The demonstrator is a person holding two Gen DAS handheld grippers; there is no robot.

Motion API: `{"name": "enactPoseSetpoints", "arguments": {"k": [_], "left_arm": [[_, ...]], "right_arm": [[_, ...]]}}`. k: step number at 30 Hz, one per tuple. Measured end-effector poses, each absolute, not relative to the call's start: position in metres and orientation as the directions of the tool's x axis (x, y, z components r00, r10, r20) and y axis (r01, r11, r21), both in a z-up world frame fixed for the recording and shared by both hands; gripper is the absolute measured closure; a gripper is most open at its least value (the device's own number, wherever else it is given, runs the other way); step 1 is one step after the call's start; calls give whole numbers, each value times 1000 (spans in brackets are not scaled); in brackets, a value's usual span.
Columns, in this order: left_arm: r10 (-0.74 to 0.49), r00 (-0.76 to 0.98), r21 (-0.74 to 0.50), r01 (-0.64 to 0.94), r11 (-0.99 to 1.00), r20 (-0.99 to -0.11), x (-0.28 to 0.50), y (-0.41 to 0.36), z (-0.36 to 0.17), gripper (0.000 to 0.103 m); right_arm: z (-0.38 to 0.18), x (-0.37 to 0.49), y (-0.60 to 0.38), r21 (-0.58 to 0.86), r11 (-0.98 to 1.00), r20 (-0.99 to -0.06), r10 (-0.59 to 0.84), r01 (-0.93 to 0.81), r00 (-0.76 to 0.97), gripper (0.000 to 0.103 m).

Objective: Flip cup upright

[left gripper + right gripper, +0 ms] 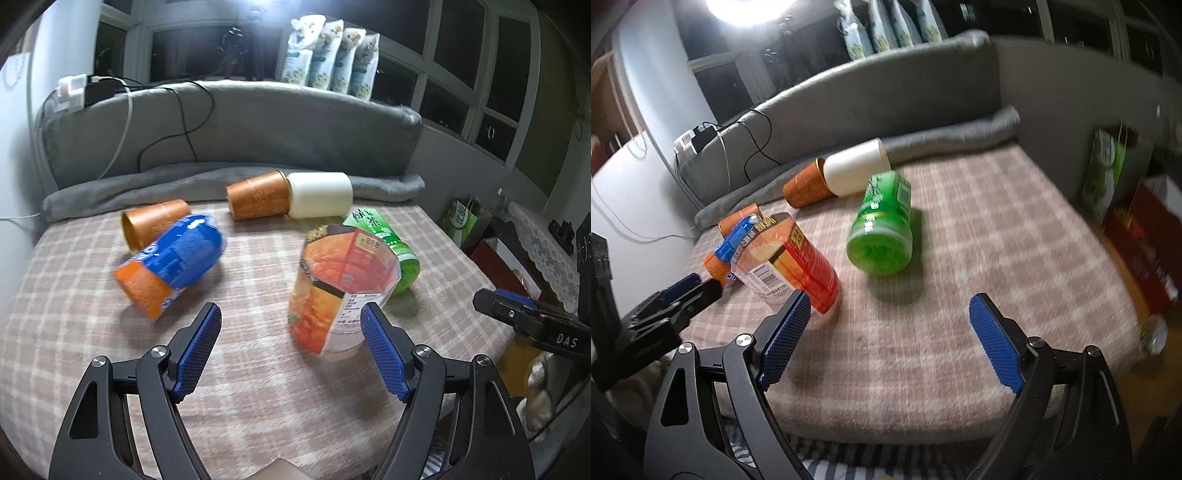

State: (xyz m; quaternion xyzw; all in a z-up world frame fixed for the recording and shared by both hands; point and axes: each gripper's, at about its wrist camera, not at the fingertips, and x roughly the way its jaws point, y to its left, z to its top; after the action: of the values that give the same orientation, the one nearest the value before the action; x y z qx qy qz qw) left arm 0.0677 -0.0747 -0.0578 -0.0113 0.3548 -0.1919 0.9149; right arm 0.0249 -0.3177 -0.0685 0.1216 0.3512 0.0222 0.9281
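Several cups lie on a checked cloth. An orange-red printed cup [340, 284] [798, 254] stands upside down, wide end on the cloth. A blue-and-orange cup [173, 262] [733, 243], a green cup [391, 243] [882, 225], two orange-gold cups [258, 197] [153, 221] and a white cup [319, 194] [857, 168] lie on their sides. My left gripper [291, 347] is open and empty, its right finger beside the orange-red cup. My right gripper [890, 339] is open and empty, in front of the green cup.
A grey padded backrest [240, 125] and rolled grey blanket [129, 188] border the far side. Cables and a power strip [74, 90] sit at the back left. Pouches [328, 55] stand on the sill. Bags and boxes [1137, 221] stand beyond the right edge.
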Motion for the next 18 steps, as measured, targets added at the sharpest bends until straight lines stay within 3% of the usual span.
{"name": "enactPoseSetpoints", "arguments": {"k": [5,9,18], "left_arm": [[-317,755,-136,294,946,-574,52,-59,-42,25],[-287,814,-138,252,958,-505,40,-47,-29,25],[-204,902,-105,177,979,-379,16,-28,-5,20]], "right_arm": [[-56,22,-298,153,988,-593,87,6,801,13],[-47,14,-286,125,992,-534,86,-22,841,3],[-32,3,-265,45,999,-450,17,4,893,3]]}}
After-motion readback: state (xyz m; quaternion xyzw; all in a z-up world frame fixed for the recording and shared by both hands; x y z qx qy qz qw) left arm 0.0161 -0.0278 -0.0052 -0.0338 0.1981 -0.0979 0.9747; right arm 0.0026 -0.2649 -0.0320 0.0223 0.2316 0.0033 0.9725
